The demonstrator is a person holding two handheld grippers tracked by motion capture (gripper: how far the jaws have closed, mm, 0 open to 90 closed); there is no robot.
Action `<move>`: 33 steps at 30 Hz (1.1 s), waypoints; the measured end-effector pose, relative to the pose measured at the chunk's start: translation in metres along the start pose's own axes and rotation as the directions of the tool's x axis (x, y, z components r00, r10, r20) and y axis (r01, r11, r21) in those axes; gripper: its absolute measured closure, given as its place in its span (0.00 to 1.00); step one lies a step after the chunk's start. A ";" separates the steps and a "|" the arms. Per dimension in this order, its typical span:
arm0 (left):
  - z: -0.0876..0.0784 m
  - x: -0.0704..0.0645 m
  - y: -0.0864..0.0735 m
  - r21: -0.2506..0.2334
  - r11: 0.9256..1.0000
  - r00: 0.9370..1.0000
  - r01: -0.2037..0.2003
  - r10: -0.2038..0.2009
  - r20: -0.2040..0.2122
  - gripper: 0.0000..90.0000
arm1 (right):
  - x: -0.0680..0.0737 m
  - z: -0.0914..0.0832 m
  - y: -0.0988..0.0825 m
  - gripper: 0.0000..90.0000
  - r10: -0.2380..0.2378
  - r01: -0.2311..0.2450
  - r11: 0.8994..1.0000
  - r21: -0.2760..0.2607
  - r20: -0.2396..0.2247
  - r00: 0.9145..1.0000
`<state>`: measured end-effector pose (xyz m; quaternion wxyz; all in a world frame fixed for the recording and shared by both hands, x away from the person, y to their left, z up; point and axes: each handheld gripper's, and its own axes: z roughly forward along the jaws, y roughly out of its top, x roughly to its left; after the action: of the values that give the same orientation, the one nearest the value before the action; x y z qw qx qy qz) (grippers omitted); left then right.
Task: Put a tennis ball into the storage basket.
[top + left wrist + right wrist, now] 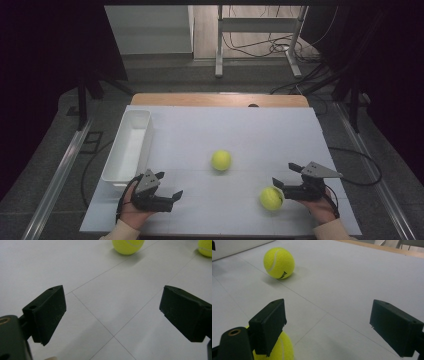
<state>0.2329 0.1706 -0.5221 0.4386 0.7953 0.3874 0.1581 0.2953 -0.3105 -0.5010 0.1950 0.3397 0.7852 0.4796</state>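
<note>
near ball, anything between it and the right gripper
Nothing visible. The near tennis ball lies on the white mat right at the right gripper, beside and under its near jaw rather than between the open jaws.

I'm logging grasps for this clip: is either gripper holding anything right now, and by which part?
Nothing is held. The left gripper and right gripper stand open; the nearer yellow felt tennis ball lies beside one right jaw, not between the pads.

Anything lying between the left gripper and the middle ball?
No. In the high view only bare white board lies between the left gripper and the middle ball; the left gripper view shows the same bare surface up to that ball.
</note>
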 end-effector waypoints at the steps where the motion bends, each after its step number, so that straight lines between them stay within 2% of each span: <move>1: 0.000 0.000 0.000 0.001 1.000 1.000 -0.002 0.002 0.000 0.09 | 0.000 0.000 0.000 0.15 0.000 0.000 1.000 0.001 0.000 1.000; 21: 0.003 -0.005 0.006 0.001 1.000 1.000 0.003 -0.003 0.011 0.09 | 0.000 0.001 0.000 0.16 -0.008 0.007 1.000 0.008 0.003 1.000; 33: 0.008 -0.006 0.012 0.004 1.000 1.000 -0.009 0.009 0.013 0.09 | 0.001 0.003 0.000 0.16 -0.010 0.010 1.000 0.009 0.001 1.000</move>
<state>0.2396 0.1572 -0.5162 0.4389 0.7990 0.3810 0.1541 0.2966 -0.3085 -0.5021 0.1963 0.3371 0.7889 0.4748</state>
